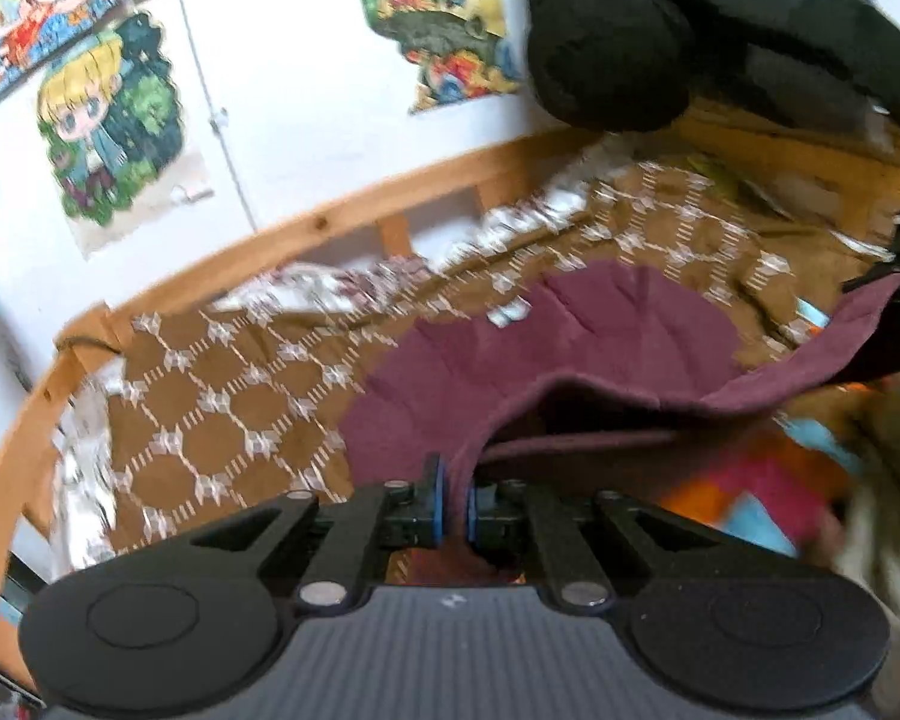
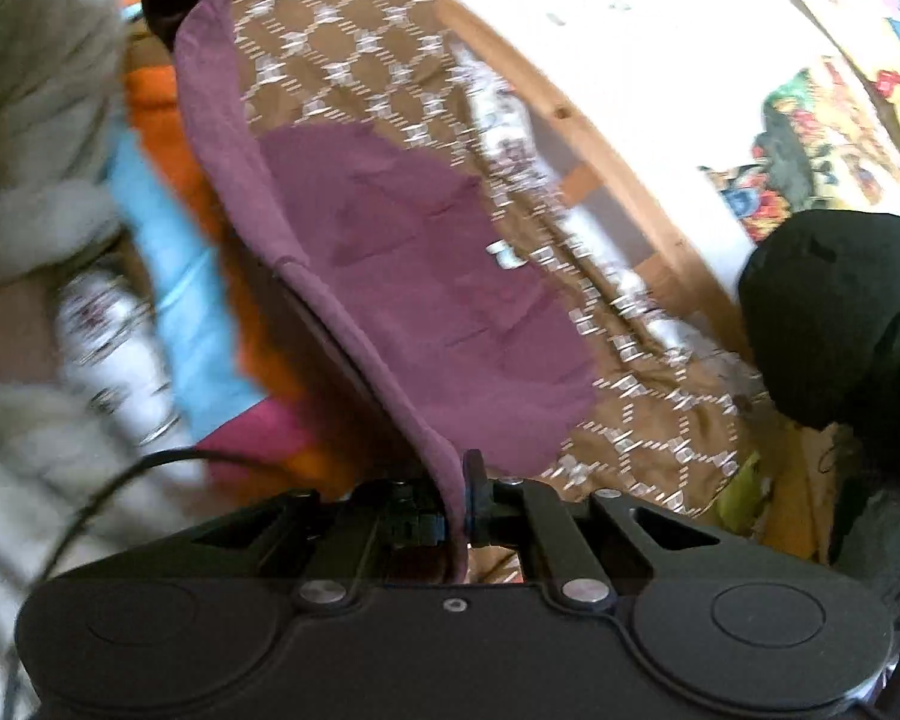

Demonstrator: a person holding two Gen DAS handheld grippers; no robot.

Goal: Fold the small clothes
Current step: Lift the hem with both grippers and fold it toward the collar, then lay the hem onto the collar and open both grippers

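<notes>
Maroon cloth (image 1: 570,360) hangs stretched between the two grippers, one edge lifted and the rest lying on the brown patterned blanket (image 1: 222,396). The left gripper (image 1: 455,495) is clenched on a near corner of the cloth, its blue-edged pads pressed together with the fabric running up between them. The right gripper (image 2: 459,501) is likewise clamped on the opposite corner, the hem pinched between its pads and rising away from them. In the left wrist view the right gripper shows at the cloth's far right tip, tilted; in the right wrist view the left gripper shows at the cloth's far upper-left tip. Both grippers point roughly toward the blanket, held above it.

A small white tag (image 2: 501,255) lies at the cloth's edge on the blanket. On the person's side of the cloth, a blurred heap of orange, blue and pink clothes (image 2: 210,312) lies on the bed. A black cushion (image 1: 660,30) sits beyond the blanket, by the wooden rail (image 1: 330,222). Cartoon posters (image 1: 108,120) hang on the white wall past the rail.
</notes>
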